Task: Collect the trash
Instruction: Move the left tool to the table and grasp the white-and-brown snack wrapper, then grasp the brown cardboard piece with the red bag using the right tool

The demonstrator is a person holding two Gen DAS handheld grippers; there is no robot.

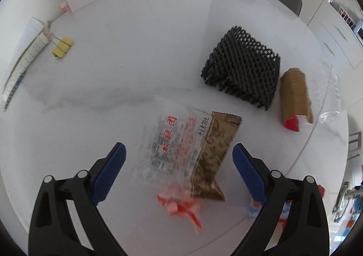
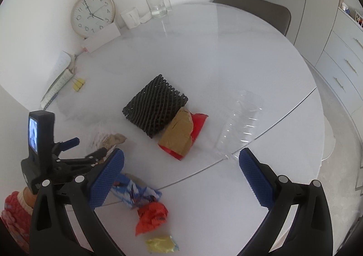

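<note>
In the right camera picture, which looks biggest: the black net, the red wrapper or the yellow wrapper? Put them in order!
As they look in the right wrist view:
1. Black net, clearly the largest.
2. Red wrapper.
3. Yellow wrapper, smallest.
The two wrappers lie nearer the camera, so they look bigger than they would beside the net; it still wins.

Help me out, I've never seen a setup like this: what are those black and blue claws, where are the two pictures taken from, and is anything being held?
No robot here: a person holds a hand-held left gripper and right gripper, each with a camera looking out along its blue-padded jaws. One picture is from each.

On the white table lies trash: a clear snack bag, black foam netting, a brown and red carton, a clear plastic cup and crumpled wrappers. A clock leans at the back.

Both jaws are open. The left ones sit around the snack bag but have not closed. Nothing is held.
</note>
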